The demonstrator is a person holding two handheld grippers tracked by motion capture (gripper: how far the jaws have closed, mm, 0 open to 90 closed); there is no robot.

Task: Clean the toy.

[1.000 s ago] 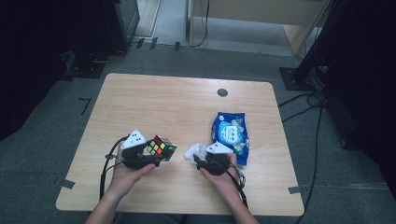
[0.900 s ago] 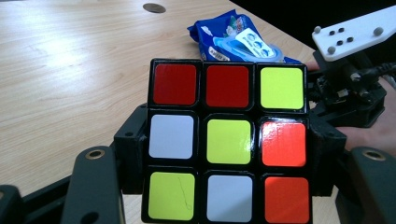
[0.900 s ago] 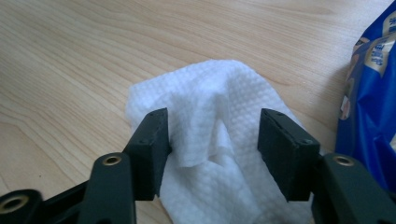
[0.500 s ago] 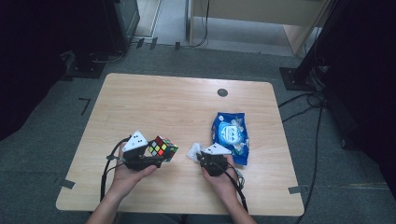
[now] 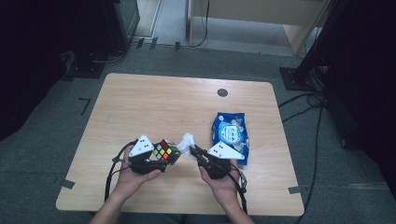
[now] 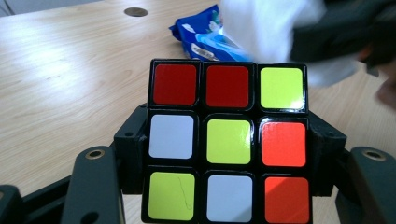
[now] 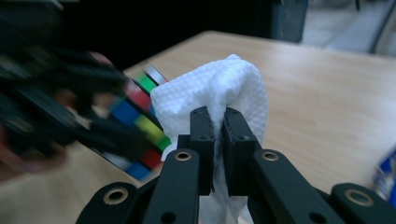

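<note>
Left tool [image 5: 164, 156]: jaws clamped on either side of a puzzle cube [image 5: 166, 151], held above the worktop [image 5: 154, 102] near its front edge. In the left gripper view the cube [image 6: 228, 140] sits square between the black jaws, one full face toward the camera: red, red, yellow-green along the top row; white, yellow-green, orange in the middle; yellow-green, white, orange at the bottom. A thin scratch-like mark on the bottom-left sticker.

Right tool [image 5: 195, 150]: jaws have just been closing and now stand together, pinched on a white wipe [image 5: 187, 140]. In the right gripper view the wipe [image 7: 219, 93] bulges above and to both sides of the two pads [image 7: 201, 135], with more of it hanging below them; its surface shows a fine embossed weave. The wipe is held off the worktop, just beside the cube, on the cube's right in the high view; whether they touch cannot be told. The cube and left tool appear blurred at the left of the right gripper view.

Blue wipes packet [image 5: 229, 135] lies flat on the worktop, just beyond the right hand [image 5: 223, 184]. A small dark round disc [image 5: 222, 92] sits in the worktop surface near the far edge. Left hand [image 5: 133, 175] grips its tool from below; cables trail from both tools toward the front edge.
</note>
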